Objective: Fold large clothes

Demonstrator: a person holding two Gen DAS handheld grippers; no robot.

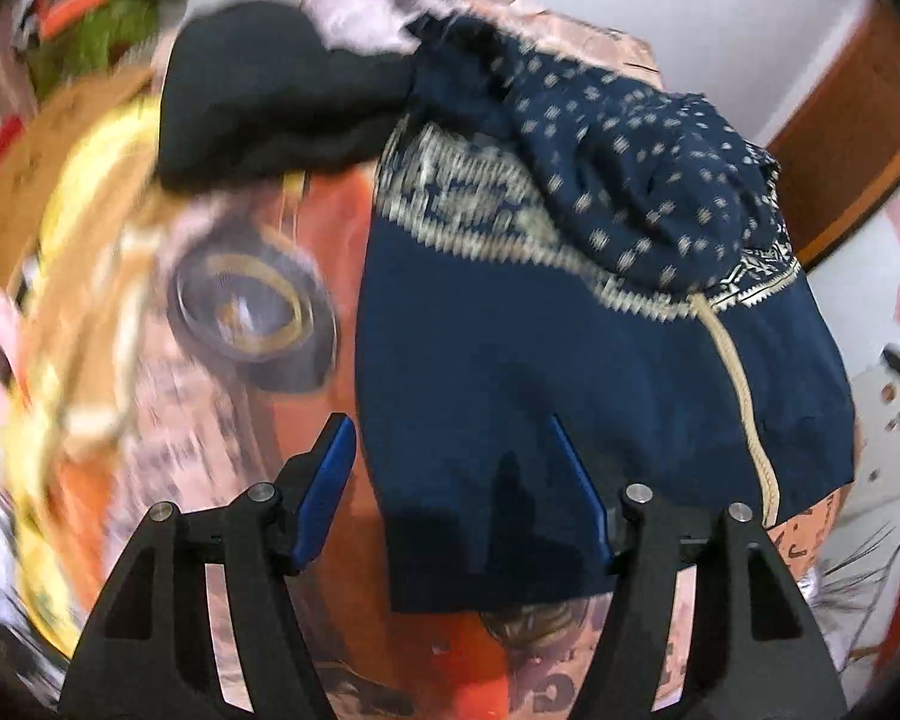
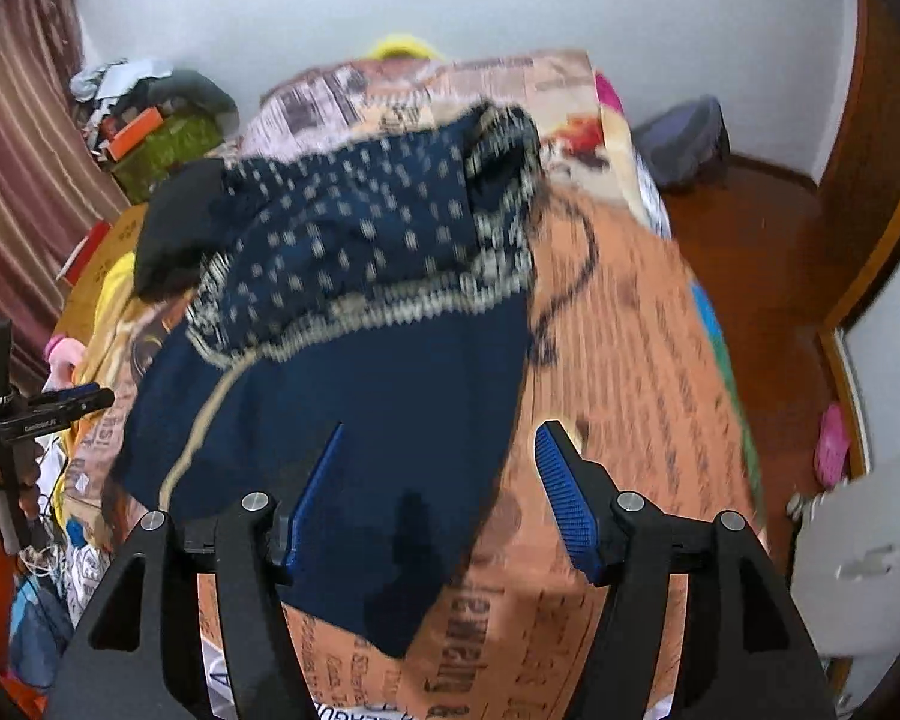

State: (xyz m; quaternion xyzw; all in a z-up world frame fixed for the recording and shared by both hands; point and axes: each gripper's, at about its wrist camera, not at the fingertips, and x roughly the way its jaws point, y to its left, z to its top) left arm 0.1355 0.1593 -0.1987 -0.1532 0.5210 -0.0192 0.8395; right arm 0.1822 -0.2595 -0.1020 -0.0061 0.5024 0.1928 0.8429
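A navy garment (image 1: 570, 372) with a cream patterned band and a dotted upper part lies partly folded on the orange printed bedsheet (image 1: 270, 480). It also shows in the right wrist view (image 2: 360, 372). My left gripper (image 1: 450, 438) is open and empty, just above the garment's near left edge. My right gripper (image 2: 441, 444) is open and empty, above the garment's near right corner. The left gripper (image 2: 84, 399) shows at the left edge of the right wrist view.
A black cloth (image 1: 270, 102) lies at the garment's far left, also in the right wrist view (image 2: 174, 228). The bedsheet (image 2: 630, 360) has bare room to the right. Cluttered boxes (image 2: 150, 138) and a curtain (image 2: 18, 180) stand at left; wooden floor (image 2: 750, 276) and a door (image 2: 882, 150) at right.
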